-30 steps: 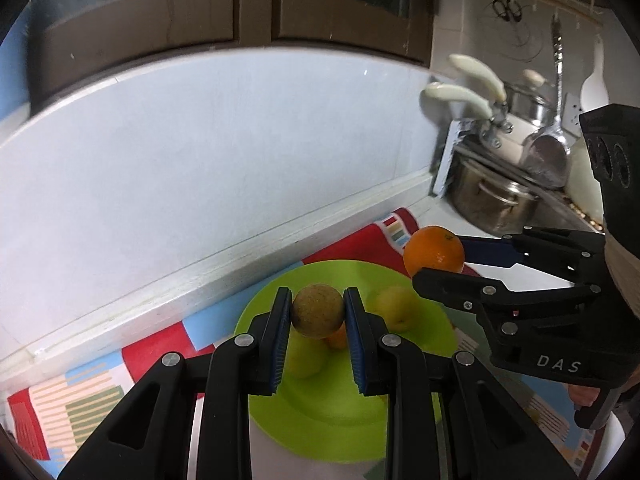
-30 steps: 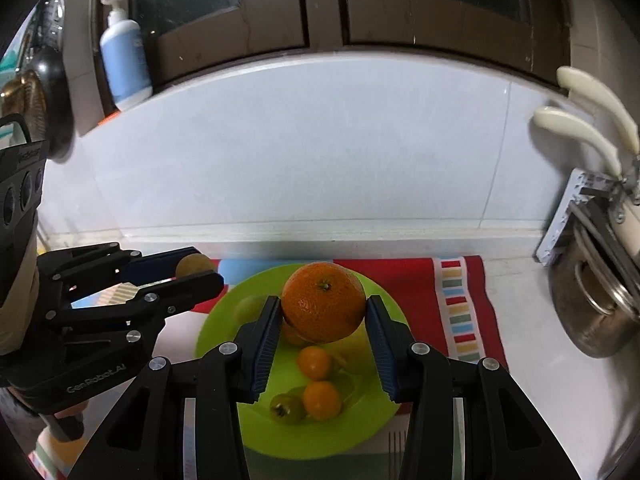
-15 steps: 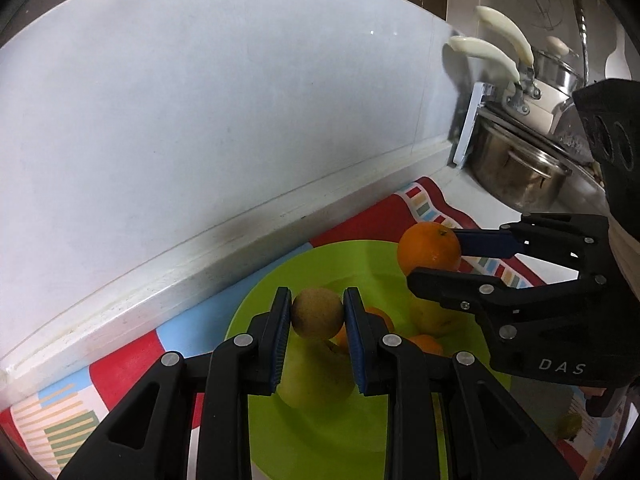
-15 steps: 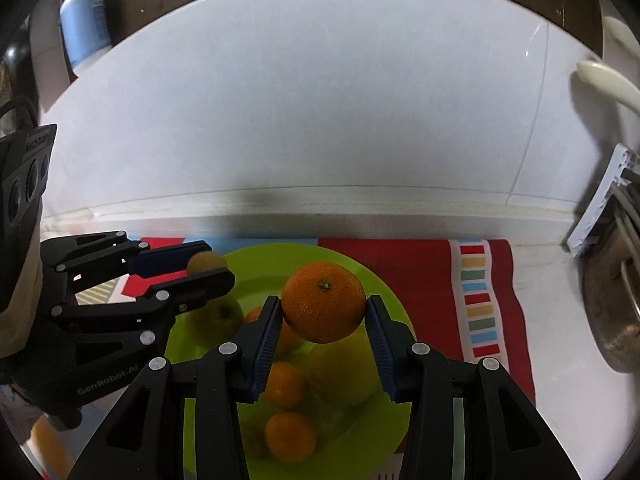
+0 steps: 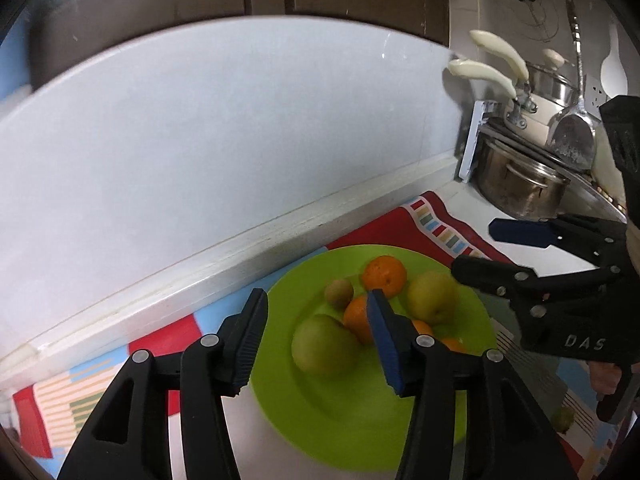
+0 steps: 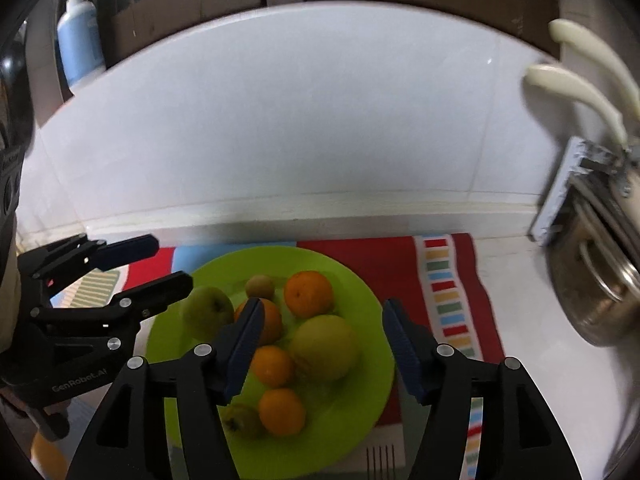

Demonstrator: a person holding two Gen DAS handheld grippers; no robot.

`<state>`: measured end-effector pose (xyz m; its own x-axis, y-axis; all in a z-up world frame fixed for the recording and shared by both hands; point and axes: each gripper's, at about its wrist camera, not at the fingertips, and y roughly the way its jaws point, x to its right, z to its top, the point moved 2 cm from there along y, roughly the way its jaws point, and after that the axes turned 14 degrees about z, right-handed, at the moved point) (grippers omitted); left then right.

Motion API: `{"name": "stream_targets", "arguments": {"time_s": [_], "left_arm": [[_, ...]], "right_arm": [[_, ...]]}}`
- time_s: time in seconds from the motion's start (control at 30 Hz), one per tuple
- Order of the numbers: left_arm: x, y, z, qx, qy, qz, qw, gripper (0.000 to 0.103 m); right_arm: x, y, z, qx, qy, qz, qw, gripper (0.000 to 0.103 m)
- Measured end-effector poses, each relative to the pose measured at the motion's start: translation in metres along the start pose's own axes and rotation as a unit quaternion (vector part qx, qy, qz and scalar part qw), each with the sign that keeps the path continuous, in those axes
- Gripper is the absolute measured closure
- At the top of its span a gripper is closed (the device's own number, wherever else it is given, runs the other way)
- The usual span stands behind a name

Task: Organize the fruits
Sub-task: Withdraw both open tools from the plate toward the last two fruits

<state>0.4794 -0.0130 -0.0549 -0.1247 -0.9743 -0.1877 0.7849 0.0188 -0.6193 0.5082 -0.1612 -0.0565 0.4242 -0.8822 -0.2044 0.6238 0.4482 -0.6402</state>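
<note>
Both the left gripper and right gripper are opening empty over the green plate, so the next move is probably fetching remaining fruit.

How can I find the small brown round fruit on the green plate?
Look at the round lime-green plate on the striped cloth. At its wall-side edge, left of the largest orange, lies the small brown round fruit, the only brown one.

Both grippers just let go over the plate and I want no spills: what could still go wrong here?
1. The green plate is crowded; the big orange and small brown fruit sit near its far rim and might roll onto the mat.
2. Both the left gripper and right gripper, jaws opening and empty, hang low over the pile and could knock it when withdrawing.
</note>
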Motion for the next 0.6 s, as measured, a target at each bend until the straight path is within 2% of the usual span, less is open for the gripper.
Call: {"name": "stream_targets", "arguments": {"time_s": [0.1,0.2,0.37,0.6], "left_arm": [[0.001,-0.026,-0.002,0.015,0.001,0.003,0.9999,0.046],[0.001,-0.051,-0.001,0.032,-0.001,0.012,0.9994,0.039],[0.004,-0.089,-0.004,0.049,-0.008,0.018,0.9986,0.033],[0.01,-0.135,-0.013,0.077,-0.004,0.031,0.9965,0.024]], "right_arm": [[-0.006,-0.025,-0.005,0.02,0.0,-0.006,1.0,0.034],[-0.015,-0.048,-0.007,0.042,-0.001,-0.01,0.999,0.03],[-0.032,-0.091,-0.015,0.072,-0.016,-0.032,0.997,0.026],[-0.057,-0.138,-0.028,0.099,-0.036,-0.055,0.993,0.025]]}}
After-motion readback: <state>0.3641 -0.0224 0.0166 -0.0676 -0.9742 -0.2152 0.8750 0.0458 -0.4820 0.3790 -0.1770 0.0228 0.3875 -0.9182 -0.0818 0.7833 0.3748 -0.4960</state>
